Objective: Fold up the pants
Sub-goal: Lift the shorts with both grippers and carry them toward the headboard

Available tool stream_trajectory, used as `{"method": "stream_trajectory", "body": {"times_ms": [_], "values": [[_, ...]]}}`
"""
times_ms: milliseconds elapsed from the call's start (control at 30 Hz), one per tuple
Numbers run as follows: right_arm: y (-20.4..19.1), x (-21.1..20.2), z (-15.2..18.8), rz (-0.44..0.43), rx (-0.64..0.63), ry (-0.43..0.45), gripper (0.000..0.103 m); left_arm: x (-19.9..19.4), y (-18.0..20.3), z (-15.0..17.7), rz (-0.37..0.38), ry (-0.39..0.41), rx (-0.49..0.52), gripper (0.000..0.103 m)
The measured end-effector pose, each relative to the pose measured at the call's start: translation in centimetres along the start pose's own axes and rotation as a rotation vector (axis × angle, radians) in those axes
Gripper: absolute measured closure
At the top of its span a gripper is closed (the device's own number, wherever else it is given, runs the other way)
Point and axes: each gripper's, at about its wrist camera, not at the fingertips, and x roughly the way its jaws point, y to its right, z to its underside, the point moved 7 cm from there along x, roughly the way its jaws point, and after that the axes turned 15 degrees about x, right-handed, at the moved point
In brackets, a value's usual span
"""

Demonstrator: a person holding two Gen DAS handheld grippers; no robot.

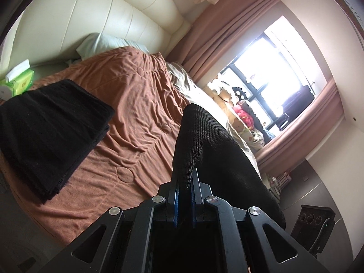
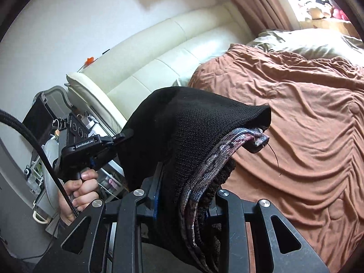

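Black knit pants (image 2: 193, 125) hang clamped in both tongs above the bed (image 2: 295, 113).

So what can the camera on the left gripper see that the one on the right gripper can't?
Only the left wrist view shows the folded black stack, the green tissue pack and the bright window.

Only the right wrist view shows the left gripper from outside, the bare hand holding it, and the cluttered shelf.

Both show the brown bedspread, the cream headboard, and black knit pants clamped in the jaws.
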Motion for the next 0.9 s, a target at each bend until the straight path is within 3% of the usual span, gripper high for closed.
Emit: {"method": "stream_trajectory", "body": {"times_ms": [500,900], "values": [[-5.6,13.1,-2.5,-0.087,-0.064,-0.077,0.078,-1.4,-10.1,-8.4,-0.257,0.116,0.017,0.095],[-11.1,24.2,-3.8,-0.11,-0.154,-0.155,0.078,-4.3,-17.8,-12.5,-0.439,0.176,-0.013,0.095]]}}
